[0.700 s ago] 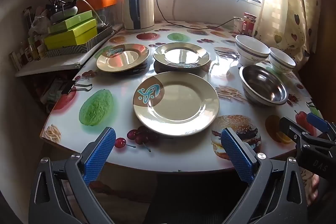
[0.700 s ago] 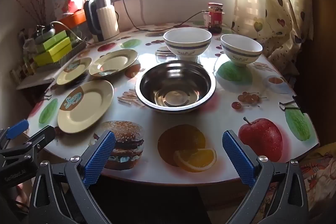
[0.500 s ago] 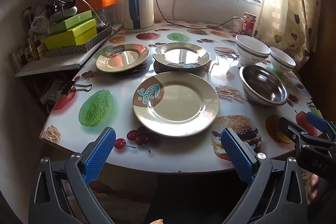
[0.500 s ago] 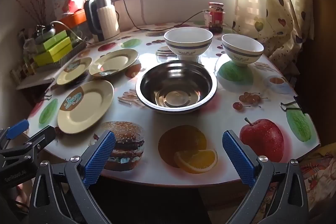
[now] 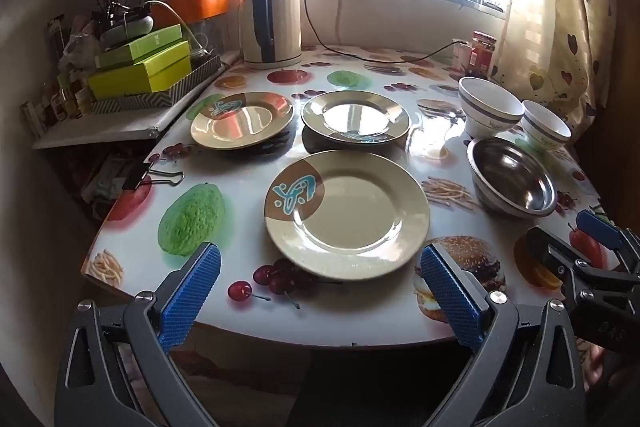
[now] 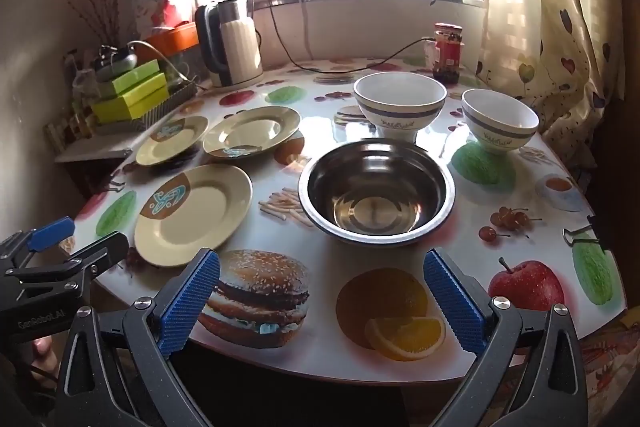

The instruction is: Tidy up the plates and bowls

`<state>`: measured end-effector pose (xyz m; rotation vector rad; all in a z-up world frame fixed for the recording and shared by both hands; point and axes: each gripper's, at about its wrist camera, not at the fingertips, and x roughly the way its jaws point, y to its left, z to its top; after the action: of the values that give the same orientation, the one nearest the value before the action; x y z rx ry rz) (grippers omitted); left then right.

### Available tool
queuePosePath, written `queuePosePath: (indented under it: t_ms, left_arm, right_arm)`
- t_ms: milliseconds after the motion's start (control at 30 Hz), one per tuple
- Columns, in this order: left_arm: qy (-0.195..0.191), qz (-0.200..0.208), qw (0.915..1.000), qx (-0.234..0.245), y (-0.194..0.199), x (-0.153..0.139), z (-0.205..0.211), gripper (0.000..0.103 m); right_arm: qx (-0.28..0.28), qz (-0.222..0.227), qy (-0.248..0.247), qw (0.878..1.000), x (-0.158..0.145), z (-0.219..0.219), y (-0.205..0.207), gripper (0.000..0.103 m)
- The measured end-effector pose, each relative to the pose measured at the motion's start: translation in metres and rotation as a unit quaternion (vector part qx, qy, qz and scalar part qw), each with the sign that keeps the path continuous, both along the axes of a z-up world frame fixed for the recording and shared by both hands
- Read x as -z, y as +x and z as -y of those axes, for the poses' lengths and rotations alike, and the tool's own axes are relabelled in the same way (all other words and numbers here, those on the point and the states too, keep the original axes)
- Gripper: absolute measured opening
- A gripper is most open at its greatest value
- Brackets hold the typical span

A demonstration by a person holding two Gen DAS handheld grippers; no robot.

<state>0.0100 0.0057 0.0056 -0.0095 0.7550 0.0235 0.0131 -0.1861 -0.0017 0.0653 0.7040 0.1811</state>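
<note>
Where sunlight falls: 3 plates point(image 5: 347, 214), 3 bowls point(image 6: 376, 189).

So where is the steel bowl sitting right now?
The steel bowl sits mid-table straight ahead of the right gripper, in front of the two white bowls, right of the large plate.

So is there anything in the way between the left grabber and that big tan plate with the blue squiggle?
Nothing visible blocks it. The left gripper is open just off the table's near edge, and the big tan plate with the blue squiggle lies straight ahead. Between them is only the printed tablecloth, with flat pictures of cherries and a burger.
</note>
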Motion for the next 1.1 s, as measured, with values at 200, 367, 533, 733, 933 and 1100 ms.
queuePosePath:
  t_ms: [200,367,533,733,933,1100]
  left_arm:
    - [-0.001,0.002,1.0000,0.009,0.0018,-0.0004,0.0021,0.101]
    - [-0.007,0.001,0.9999,0.008,0.0007,0.0012,0.0005,0.101]
    - [-0.007,0.000,0.9999,0.007,0.0002,0.0019,0.0008,0.101]
    - [-0.009,0.000,0.9999,0.005,-0.0005,0.0021,0.0001,0.101]
    - [-0.010,0.000,0.9999,0.004,-0.0019,0.0024,-0.0012,0.101]
    - [-0.011,-0.001,0.9999,0.003,-0.0016,0.0024,-0.0015,0.100]
  right_arm:
    - [0.004,-0.004,-0.009,1.000,0.0009,-0.0032,0.0039,0.103]
    - [0.005,-0.001,-0.020,1.000,0.0007,-0.0073,0.0016,0.103]
    - [0.009,0.003,-0.015,1.000,-0.0007,-0.0059,-0.0005,0.103]
    - [0.009,0.001,-0.013,1.000,-0.0005,-0.0080,-0.0015,0.103]
    - [0.003,-0.001,-0.007,1.000,0.0009,-0.0083,-0.0022,0.103]
    - [0.003,-0.002,-0.007,1.000,0.0010,-0.0090,-0.0016,0.103]
